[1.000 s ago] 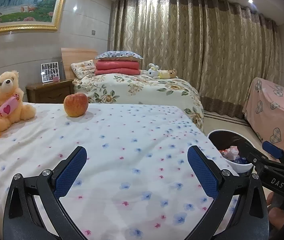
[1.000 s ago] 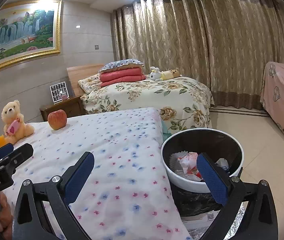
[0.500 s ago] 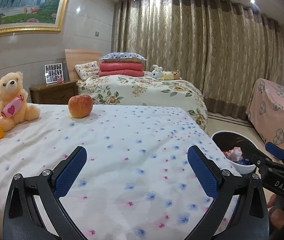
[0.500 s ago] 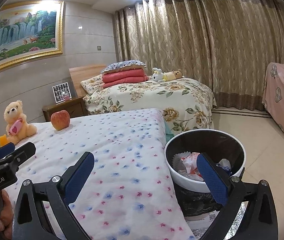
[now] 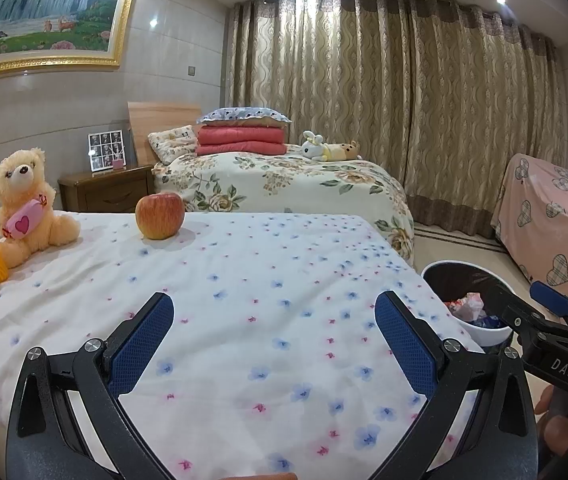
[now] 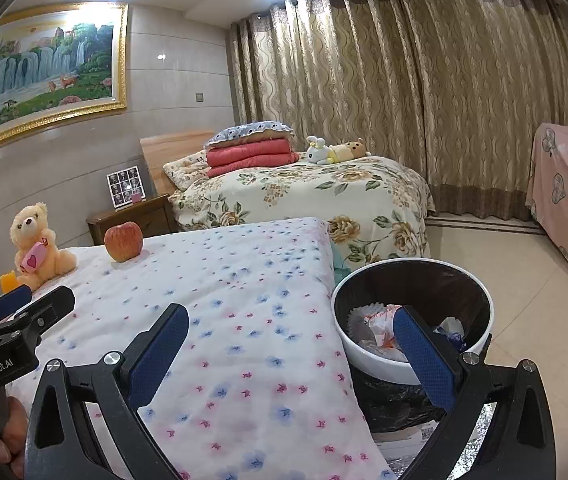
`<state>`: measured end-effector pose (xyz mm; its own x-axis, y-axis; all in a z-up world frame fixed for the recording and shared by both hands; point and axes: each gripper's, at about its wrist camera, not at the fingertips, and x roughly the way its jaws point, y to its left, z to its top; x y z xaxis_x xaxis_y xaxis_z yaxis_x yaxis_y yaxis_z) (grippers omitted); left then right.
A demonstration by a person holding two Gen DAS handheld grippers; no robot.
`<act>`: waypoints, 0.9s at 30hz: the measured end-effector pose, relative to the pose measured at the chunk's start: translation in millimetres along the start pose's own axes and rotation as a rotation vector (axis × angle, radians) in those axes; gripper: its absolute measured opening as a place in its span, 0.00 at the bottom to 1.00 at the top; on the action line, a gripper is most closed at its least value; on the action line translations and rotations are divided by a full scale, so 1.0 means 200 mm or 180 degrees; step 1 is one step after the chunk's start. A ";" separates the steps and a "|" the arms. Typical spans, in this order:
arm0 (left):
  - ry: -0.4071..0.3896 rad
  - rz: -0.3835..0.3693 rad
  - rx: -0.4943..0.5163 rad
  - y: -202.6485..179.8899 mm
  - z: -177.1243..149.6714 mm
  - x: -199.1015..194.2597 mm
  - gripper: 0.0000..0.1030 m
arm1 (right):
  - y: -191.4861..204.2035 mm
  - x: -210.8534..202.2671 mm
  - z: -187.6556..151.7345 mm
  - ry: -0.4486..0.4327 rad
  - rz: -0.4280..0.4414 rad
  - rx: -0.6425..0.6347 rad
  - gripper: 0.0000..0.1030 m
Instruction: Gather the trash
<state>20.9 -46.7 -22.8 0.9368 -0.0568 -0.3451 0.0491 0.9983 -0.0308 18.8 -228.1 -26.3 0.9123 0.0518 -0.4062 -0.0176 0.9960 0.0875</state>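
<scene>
Both the left tool [image 5: 274, 332] and the right tool [image 6: 289, 340] hang released and empty above the flowered bed [image 5: 244, 300]. Crumpled wrappers [image 6: 375, 324] already lie in the trash bin [image 6: 479, 344] just beside the bed. No litter shows on the bed; collecting looks nearly finished.

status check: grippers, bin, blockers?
Left gripper open, empty. Right gripper open, empty. Trash bin beside bed, holds wrappers. Nothing in the way.
</scene>
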 end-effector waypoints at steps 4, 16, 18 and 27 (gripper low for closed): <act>-0.0005 0.0002 0.0000 0.00 0.00 0.00 1.00 | 0.00 0.00 0.00 0.0006 0.0001 0.0011 1.00; -0.0001 -0.0014 0.0013 -0.01 0.00 0.00 1.00 | -0.01 0.00 0.00 0.0003 0.0007 0.0033 1.00; 0.0013 -0.0023 0.0012 -0.02 0.00 0.00 1.00 | -0.01 0.00 0.00 0.0005 0.0009 0.0037 1.00; 0.0025 -0.0030 0.0014 -0.02 -0.01 0.00 1.00 | -0.01 0.00 0.00 0.0001 0.0009 0.0039 1.00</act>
<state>19.5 -49.7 -23.8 0.9335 -0.0661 -0.3523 0.0593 0.9978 -0.0301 18.2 -230.1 -25.5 0.9121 0.0545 -0.4064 -0.0150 0.9949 0.0996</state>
